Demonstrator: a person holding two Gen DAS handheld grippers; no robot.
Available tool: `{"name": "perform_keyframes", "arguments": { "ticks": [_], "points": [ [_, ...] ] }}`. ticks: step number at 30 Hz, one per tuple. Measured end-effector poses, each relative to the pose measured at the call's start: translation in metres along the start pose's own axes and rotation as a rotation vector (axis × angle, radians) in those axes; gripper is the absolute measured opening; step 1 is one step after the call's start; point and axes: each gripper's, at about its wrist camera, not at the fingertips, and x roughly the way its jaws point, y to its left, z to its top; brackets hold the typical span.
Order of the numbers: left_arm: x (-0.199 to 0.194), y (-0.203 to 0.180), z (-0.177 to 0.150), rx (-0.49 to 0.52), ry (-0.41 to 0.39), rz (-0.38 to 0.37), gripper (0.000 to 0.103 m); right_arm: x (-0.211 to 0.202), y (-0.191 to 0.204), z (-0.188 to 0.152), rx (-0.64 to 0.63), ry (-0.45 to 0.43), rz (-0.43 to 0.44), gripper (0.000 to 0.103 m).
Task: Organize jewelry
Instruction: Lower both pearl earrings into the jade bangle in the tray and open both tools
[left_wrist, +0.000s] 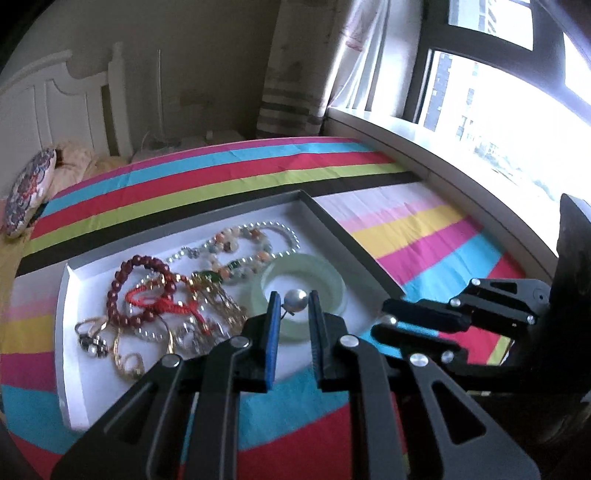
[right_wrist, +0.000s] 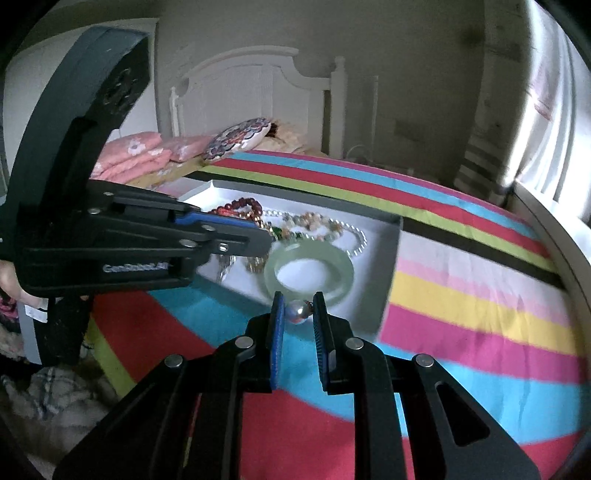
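Observation:
A white shallow tray (left_wrist: 325, 221) lies on the striped bed and holds a pale green jade bangle (left_wrist: 332, 273), a dark red bead bracelet (left_wrist: 122, 280), a red cord bracelet (left_wrist: 162, 299), pearl and stone bead strands (left_wrist: 236, 240) and gold rings (left_wrist: 125, 362). My left gripper (left_wrist: 293, 301) is shut on a silver pearl earring (left_wrist: 295, 299) above the bangle. My right gripper (right_wrist: 299, 310) is shut on a second silver pearl earring (right_wrist: 297, 311) at the tray's near edge (right_wrist: 391, 258), just in front of the bangle (right_wrist: 343, 266). The right gripper also shows in the left wrist view (left_wrist: 384, 319).
The bedspread (left_wrist: 424, 240) has bright coloured stripes. A patterned cushion (left_wrist: 29, 192) and pink pillows (right_wrist: 133, 155) lie by the white headboard (right_wrist: 240, 85). A window sill (left_wrist: 461, 155) and curtain (left_wrist: 291, 66) run along the bed's far side.

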Motion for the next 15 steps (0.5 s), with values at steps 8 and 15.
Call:
{"name": "perform_keyframes", "arguments": {
  "ticks": [8,15],
  "points": [
    [0.019,0.012,0.030,-0.031,0.025,-0.053,0.015,0.031,-0.003,0.021,-0.013,0.066,0.005,0.017],
    [0.032,0.008,0.033,-0.011,0.052,-0.042,0.015,0.042,-0.001,0.026,-0.026,0.095,-0.003,0.017]
  ]
}}
